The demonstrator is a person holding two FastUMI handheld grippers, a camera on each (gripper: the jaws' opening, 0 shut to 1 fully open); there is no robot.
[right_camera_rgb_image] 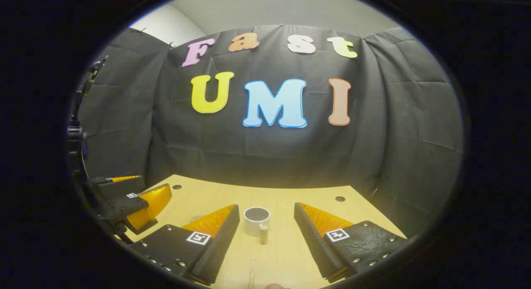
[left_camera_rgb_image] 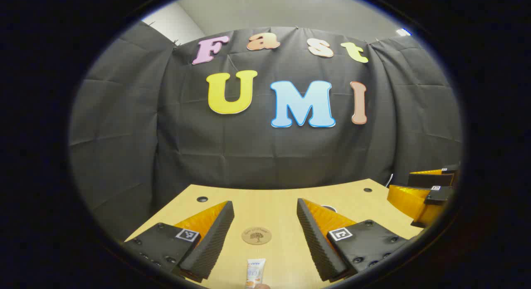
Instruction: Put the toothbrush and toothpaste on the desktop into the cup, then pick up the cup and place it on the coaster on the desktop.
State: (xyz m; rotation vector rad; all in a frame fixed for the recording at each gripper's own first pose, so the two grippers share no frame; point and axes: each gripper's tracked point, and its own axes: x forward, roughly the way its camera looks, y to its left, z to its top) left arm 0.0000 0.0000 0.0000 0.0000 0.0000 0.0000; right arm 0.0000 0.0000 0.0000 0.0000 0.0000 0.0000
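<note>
Cup stands on the desktop between the right gripper's spread fingers; left gripper likewise released

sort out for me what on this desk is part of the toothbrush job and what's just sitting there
Part of the job:
toothpaste tube
cup
coaster
toothbrush, thin handle at the near edge
left gripper, open
right gripper, open

Just there:
small dark cylinder in front of the cup
desk grommet holes

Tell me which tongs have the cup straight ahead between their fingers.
The right tongs: the white cup stands upright between their open fingers. The left tongs face the round coaster and toothpaste tube.
</note>
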